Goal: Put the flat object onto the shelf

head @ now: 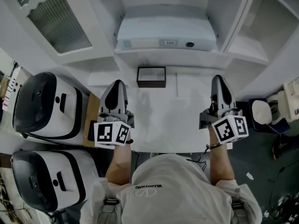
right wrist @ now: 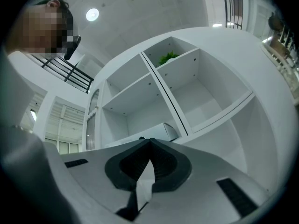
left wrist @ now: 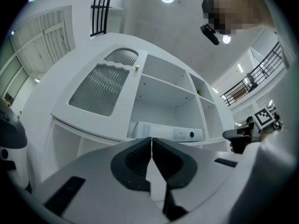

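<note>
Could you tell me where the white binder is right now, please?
In the head view, the white binder lies flat in the middle compartment of the shelf unit, top centre, just behind the dark-framed tray on the table.

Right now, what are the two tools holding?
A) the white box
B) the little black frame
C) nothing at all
C: the left tool and the right tool each have their jaws shut tight together, with nothing between them.
</note>
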